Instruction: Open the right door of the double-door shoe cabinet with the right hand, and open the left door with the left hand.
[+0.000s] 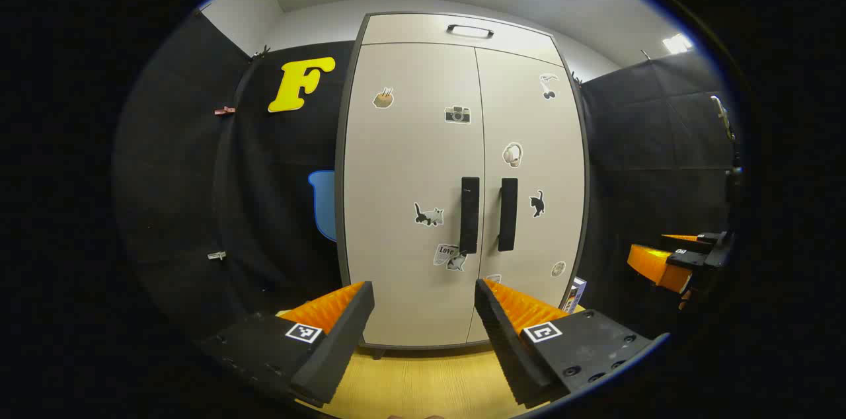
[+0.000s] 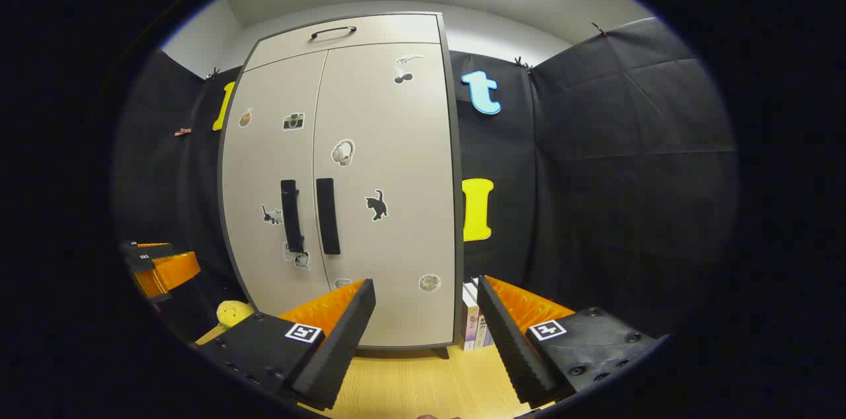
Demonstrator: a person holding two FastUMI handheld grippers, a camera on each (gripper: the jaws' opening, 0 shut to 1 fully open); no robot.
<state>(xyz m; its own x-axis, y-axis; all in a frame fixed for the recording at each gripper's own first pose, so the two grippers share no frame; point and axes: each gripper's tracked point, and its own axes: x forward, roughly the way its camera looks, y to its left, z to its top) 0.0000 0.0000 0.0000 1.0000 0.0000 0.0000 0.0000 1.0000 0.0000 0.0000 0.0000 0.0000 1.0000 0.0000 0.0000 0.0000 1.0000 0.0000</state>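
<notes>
We hold the left gripper (image 1: 423, 313) and right gripper (image 2: 426, 313) with jaws spread, empty, ahead of them the shoe cabinet (image 1: 462, 181), both doors closed.

Wooden table (image 2: 423, 373) carries the shoe cabinet (image 2: 396, 207) on short feet; books (image 2: 474, 323) upright just beside its right side; yellow toy (image 2: 232, 312) at its left.

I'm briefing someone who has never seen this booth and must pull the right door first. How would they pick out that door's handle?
Find the tall pale shoe cabinet against the black cloth wall. Two dark vertical bar handles sit side by side at the seam between its closed doors. The right door's handle is the one nearer the black cat sticker, below the headphones sticker; the left door's handle hangs slightly lower.
</notes>
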